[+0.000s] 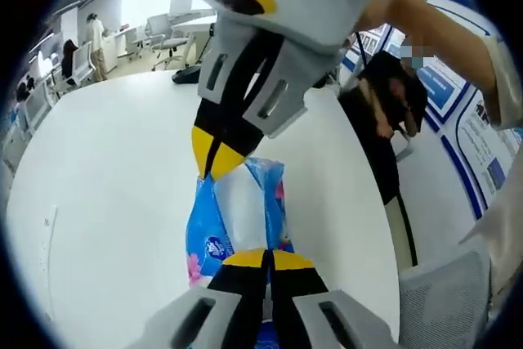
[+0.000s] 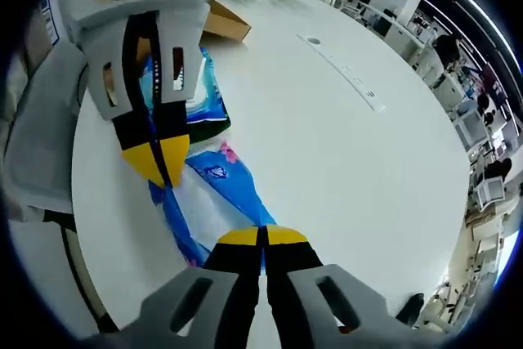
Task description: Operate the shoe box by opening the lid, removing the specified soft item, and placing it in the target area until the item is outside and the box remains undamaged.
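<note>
Item: the blue-and-white soft tissue pack [image 1: 237, 218] is out of the box and stretched between your two grippers over the white table [image 1: 106, 185].
Left gripper [image 1: 268, 261]: your jaws are pressed together on the near end of the pack, pinching the plastic wrap.
Right gripper [image 2: 261, 237]: its jaws are likewise closed tight on the wrap at the opposite end; in the left gripper view it comes down from above onto the far end of the pack.
Box: a brown cardboard box [image 2: 227, 22] lies far across the table in the right gripper view, well apart from the pack; whether it is dented you cannot tell from here.
Handling: judge the pack as light, squashy and slick. The film will likely stretch or slip if you pull the ends apart, so hold by a fold of wrap plus some tissue beneath, not film alone.
Risk: tearing the wrap looks likelier than dropping it.
Next: lower both ends together onto the target area, then release.
</note>
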`<state>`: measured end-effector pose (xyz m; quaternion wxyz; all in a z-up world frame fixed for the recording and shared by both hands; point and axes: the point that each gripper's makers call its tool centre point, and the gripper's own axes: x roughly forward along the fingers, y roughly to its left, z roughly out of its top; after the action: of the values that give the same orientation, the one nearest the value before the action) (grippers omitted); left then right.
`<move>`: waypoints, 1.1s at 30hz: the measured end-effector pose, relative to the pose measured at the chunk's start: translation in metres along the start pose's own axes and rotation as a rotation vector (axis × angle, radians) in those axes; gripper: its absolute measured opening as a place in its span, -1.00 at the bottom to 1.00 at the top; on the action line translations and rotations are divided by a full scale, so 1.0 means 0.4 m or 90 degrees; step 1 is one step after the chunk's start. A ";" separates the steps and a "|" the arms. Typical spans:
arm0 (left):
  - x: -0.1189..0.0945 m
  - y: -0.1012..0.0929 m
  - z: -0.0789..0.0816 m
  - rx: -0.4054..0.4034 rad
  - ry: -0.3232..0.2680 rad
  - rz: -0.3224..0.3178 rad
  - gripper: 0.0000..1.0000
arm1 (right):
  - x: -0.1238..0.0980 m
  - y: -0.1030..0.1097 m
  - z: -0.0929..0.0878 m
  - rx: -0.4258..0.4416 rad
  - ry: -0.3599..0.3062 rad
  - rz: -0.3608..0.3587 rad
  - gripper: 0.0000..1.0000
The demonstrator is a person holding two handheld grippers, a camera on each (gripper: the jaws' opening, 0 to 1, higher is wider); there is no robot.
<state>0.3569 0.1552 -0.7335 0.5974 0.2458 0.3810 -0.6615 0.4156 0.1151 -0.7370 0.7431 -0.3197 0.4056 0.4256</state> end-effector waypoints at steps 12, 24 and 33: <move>-0.002 0.004 -0.008 0.013 0.002 0.011 -1.00 | -0.004 0.004 -0.003 0.006 -0.001 -0.006 -1.00; -0.019 -0.022 -0.008 0.026 -0.014 0.001 -0.67 | -0.019 -0.002 0.003 0.015 -0.010 -0.024 -0.82; -0.063 -0.042 -0.001 0.032 -0.031 0.008 -0.55 | -0.050 0.018 0.027 0.027 -0.029 -0.033 -0.63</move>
<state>0.3446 0.1708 -0.7106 0.6046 0.2469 0.3477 -0.6728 0.4067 0.1197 -0.7152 0.7694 -0.3047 0.3888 0.4049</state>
